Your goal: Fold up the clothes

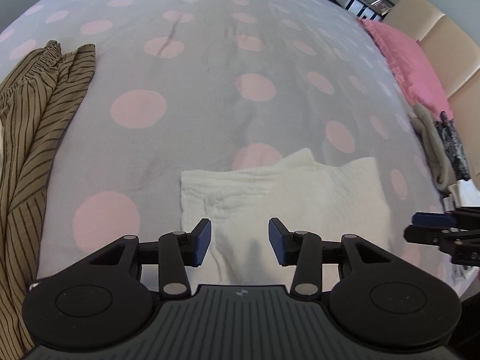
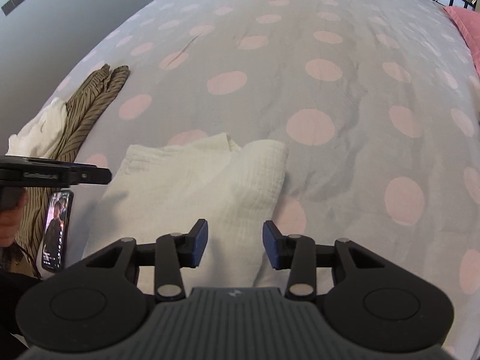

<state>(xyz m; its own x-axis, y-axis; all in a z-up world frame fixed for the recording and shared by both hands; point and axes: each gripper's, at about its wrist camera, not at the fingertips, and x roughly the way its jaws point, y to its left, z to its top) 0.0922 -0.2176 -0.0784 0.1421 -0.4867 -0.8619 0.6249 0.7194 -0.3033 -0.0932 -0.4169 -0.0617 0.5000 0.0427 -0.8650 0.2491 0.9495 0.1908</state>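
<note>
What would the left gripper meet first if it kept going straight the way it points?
Most likely the folded white cloth, which lies right ahead of the open left gripper on the spotted bedspread; depth is uncertain.

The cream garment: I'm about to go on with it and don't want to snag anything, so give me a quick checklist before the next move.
1. Left gripper jaws open, nothing held: ok.
2. Right gripper jaws open, nothing held: ok.
3. Cream garment lying partly folded on the bedspread: ok.
4. Far edge square: not ok, corners stick up unevenly.
5. Phone apart from the garment: ok.
6. Striped garment apart, off to the left: ok.
</note>
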